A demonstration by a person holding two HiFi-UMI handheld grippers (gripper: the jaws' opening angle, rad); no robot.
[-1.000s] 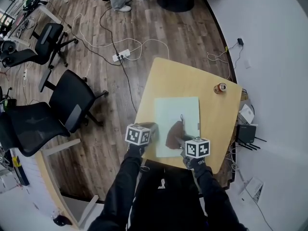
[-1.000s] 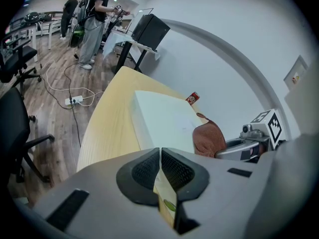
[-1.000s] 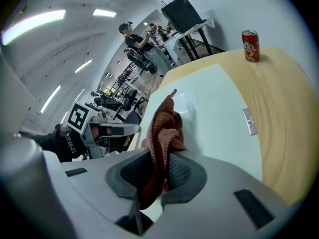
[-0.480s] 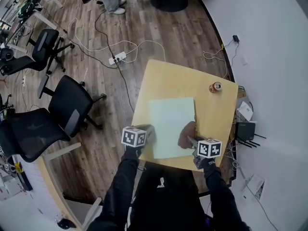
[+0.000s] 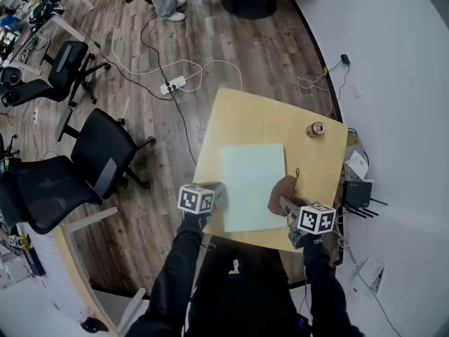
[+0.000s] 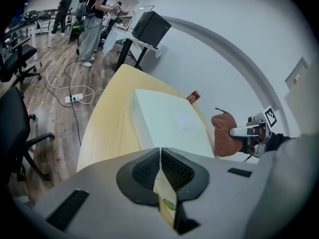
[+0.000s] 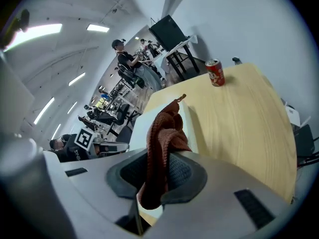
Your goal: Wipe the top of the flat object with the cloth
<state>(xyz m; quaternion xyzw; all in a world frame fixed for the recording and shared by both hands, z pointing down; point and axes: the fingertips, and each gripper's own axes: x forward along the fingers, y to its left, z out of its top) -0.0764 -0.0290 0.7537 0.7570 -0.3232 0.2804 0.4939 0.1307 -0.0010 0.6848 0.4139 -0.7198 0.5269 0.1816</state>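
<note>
The flat object [image 5: 252, 184] is a pale green rectangular slab with a smooth matte top and a shallow side wall. It lies on a light wood surface [image 5: 238, 114] with rounded corners and a fine straight grain.

The cloth [image 5: 282, 194] is rust-brown, with a nubbly knitted weave, and it is bunched into soft folds. It sits at the flat object's right edge, toward the near corner, partly over the slab and partly over the bare wood beside it. I cannot tell whether it presses on the slab's top or hangs just clear of it.

My right gripper [image 7: 159, 176] has its dark ribbed pads pinching that cloth. A thick fold runs up between the jaws and rises above them. My left gripper [image 6: 160, 164] is at the flat object's near-left corner. Its jaws are pressed together with only a hairline seam between the textured pads, and I can make out nothing gripped there.

A small red drink can [image 5: 315, 128] stands upright on the wood, beyond the flat object's far-right corner and well apart from it.
</note>
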